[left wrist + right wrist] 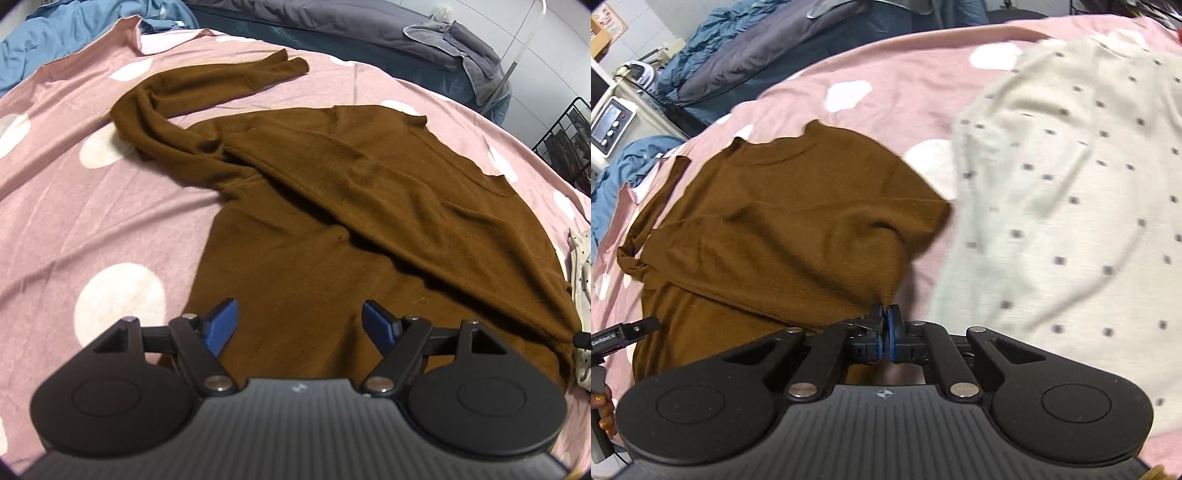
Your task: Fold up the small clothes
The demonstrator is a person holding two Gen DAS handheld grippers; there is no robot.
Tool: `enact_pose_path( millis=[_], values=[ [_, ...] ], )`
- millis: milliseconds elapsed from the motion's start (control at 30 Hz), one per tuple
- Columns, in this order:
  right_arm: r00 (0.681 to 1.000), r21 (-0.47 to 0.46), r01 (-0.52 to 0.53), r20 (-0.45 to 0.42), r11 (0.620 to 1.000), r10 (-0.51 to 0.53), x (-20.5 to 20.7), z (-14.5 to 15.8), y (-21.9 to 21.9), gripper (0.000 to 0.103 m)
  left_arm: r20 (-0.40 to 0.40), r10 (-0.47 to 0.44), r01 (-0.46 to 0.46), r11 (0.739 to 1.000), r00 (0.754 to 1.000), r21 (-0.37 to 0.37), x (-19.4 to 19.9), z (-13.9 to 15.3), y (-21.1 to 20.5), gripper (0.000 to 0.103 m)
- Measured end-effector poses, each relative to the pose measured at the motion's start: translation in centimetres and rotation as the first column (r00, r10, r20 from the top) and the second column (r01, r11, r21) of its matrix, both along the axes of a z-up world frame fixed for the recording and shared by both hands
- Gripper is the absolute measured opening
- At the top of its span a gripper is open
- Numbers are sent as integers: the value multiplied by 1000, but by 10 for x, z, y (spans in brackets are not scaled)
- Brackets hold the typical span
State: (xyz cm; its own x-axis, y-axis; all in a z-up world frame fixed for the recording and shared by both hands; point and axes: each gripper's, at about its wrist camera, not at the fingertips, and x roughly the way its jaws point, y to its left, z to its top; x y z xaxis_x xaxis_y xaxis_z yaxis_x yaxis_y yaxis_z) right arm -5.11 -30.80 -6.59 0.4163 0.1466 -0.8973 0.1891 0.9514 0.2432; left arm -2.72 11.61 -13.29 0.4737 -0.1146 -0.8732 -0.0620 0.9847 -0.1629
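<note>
Underneath everything, a pink bedsheet (74, 206) with white dots carries a brown sweater (332, 229) spread flat across its middle, one side folded over the body and one sleeve trailing toward the far left. Beside the sweater's right edge lies a cream dotted garment (1071, 184), smaller in reach. Smaller still, the right gripper (885, 314) is pinched tight on the sweater's folded edge, while the left gripper (299, 325) hovers over the hem, its blue pads spread wide with nothing between them.
</note>
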Motion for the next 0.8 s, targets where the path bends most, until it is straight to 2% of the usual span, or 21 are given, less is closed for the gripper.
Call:
enact_pose_path(
  millis=[67,133,200,267,300,367,400,533,633,700,733,767,800],
  values=[
    [999,16,-12,-32,1000,12,0,-4,-4,1,-1,-4,4,1000,1000,8,-4,1,2,74],
    [998,-8,-28,-51,1000,28,-1,-7,-3,2,-10,-10,10,1000,1000,23,-8,1,3,75],
    [999,-9,-40,-32,999,40,-6,-2,-2,10,-9,-22,23,999,1000,35,-13,4,2,75],
    [999,-4,-49,8,999,49,-13,8,1,42,-1,-33,33,998,999,50,-19,7,2,75],
    [998,4,-52,25,999,52,-17,12,3,49,2,-37,37,998,999,57,-22,8,3,75],
    [998,43,-56,34,997,54,-24,12,4,74,-5,-39,40,997,999,69,-29,10,5,77],
    [998,56,-63,29,996,61,-27,9,7,75,-13,-39,40,996,999,76,-32,9,8,78],
    [995,65,-84,-38,994,87,-27,-9,21,75,-20,-26,28,994,999,109,-47,14,21,78],
    [995,82,-69,-68,994,75,-33,-22,25,73,-25,-3,7,991,1000,137,-60,14,36,83],
    [996,62,-73,-52,995,77,-37,-21,26,55,-37,3,4,985,999,174,-66,13,44,84],
    [995,60,-81,-56,995,84,-37,-20,26,21,-44,3,5,982,999,191,-70,12,48,84],
    [994,67,-87,-66,994,92,-37,-21,24,6,-50,2,8,979,999,203,-74,11,53,84],
    [993,75,-87,-72,993,92,-38,-21,21,6,-57,-1,14,977,998,214,-77,10,56,84]
  ],
)
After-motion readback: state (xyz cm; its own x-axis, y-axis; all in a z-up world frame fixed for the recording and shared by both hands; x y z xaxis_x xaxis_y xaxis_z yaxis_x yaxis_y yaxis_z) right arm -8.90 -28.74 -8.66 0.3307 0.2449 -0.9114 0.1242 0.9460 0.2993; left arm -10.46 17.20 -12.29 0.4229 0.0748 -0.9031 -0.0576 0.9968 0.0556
